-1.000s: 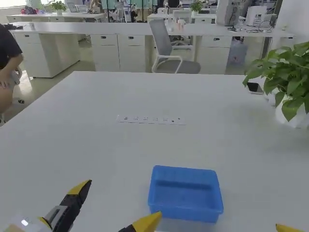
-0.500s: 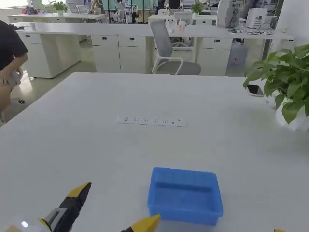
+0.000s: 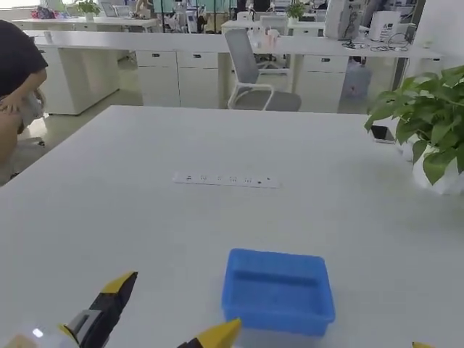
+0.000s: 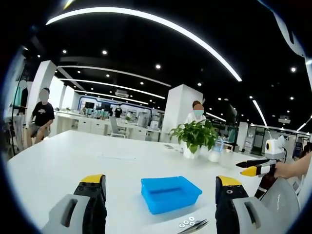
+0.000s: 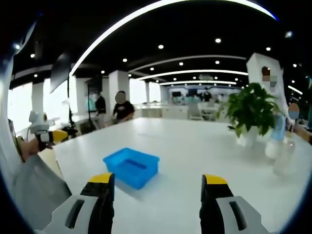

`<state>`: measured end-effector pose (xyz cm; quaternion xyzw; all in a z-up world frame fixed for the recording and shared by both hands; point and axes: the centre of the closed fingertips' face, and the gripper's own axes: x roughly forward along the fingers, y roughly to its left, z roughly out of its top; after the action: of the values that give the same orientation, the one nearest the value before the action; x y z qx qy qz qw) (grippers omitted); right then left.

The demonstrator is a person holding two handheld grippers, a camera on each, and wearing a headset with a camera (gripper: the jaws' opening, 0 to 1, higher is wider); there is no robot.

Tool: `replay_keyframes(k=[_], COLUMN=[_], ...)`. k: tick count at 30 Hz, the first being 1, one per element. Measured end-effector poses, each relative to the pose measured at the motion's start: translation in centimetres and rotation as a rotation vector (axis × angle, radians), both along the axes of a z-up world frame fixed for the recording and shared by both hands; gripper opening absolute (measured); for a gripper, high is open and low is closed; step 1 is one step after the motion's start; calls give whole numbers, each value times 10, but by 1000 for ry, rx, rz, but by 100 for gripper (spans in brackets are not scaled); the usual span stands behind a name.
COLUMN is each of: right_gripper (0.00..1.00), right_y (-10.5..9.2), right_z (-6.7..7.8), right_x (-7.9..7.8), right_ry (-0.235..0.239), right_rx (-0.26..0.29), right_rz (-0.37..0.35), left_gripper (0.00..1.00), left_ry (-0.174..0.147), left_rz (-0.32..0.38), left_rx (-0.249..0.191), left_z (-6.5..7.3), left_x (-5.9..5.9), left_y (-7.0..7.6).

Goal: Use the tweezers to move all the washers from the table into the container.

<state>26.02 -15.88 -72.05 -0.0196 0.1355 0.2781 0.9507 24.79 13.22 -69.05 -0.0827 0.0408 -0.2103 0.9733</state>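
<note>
Both left gripper [image 4: 161, 181] and right gripper [image 5: 158, 179] (jaws apart) face container [image 4: 171, 194].

Potted plant [image 3: 428, 123] and power strip [image 3: 226, 180] sit well apart.

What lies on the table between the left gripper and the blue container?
In the left gripper view, a few small washers and the tweezers lie on the white table, between the left gripper's open jaws and the blue container.

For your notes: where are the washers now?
In the left gripper view, the washers lie beside the tweezers, nearer the camera than the blue container.
</note>
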Motion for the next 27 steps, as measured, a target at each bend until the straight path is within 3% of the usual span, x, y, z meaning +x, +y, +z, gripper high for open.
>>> replay_keyframes(k=[10, 27], right_gripper=[71, 71], right_y=[4, 1], right_z=[0, 1], right_x=[-1, 0], right_ry=[4, 0], right_rx=[-17, -19], right_rz=[10, -3], left_gripper=[94, 93], left_ry=[2, 18], left_rz=[25, 3], left_rx=[-7, 8], left_z=[0, -2], left_x=[1, 0], left_y=[5, -2])
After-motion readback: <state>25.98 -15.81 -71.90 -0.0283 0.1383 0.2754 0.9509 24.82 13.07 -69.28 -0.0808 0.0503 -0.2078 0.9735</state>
